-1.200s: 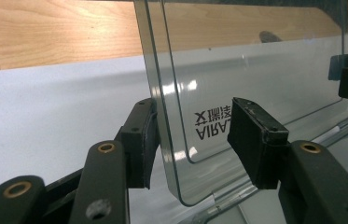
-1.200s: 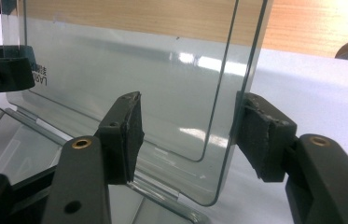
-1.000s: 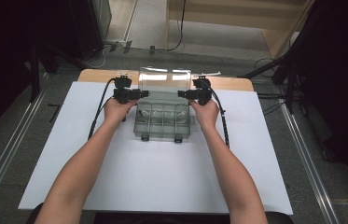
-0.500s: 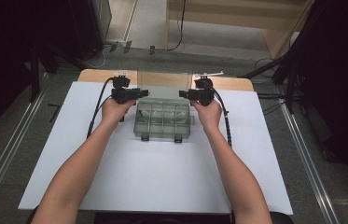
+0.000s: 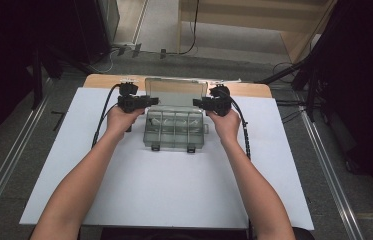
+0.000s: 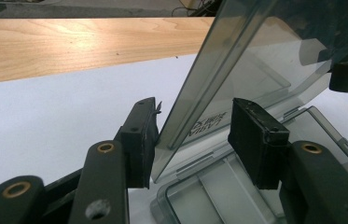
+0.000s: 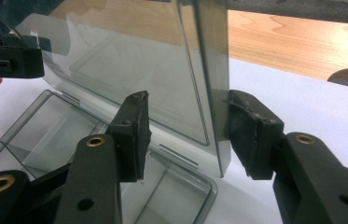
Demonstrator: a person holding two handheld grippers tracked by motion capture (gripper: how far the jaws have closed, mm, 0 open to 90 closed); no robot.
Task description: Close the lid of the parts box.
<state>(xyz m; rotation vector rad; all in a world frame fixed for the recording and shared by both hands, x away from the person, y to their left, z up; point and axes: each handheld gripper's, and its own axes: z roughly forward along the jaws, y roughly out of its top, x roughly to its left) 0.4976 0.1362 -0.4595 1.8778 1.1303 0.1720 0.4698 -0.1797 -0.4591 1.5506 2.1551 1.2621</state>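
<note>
A clear grey compartment box (image 5: 175, 129) lies on the white sheet with its lid (image 5: 176, 92) standing upright at the back. My left gripper (image 5: 146, 101) straddles the lid's left edge, my right gripper (image 5: 198, 103) its right edge. In the left gripper view the lid (image 6: 255, 56) rises between the open jaws of my left gripper (image 6: 199, 135), one pad close to it, the other apart. In the right gripper view my right gripper (image 7: 190, 135) has just been closing its jaws around the lid's rim (image 7: 206, 93); a gap remains at the inner pad (image 7: 134, 135).
The white sheet (image 5: 174, 190) covers a wooden table (image 5: 106, 80) whose bare strip runs along the back. Two latches (image 5: 155, 147) hang at the box's front edge. Black cables (image 5: 246, 137) trail from both grippers. Metal rails (image 5: 334, 170) flank the table.
</note>
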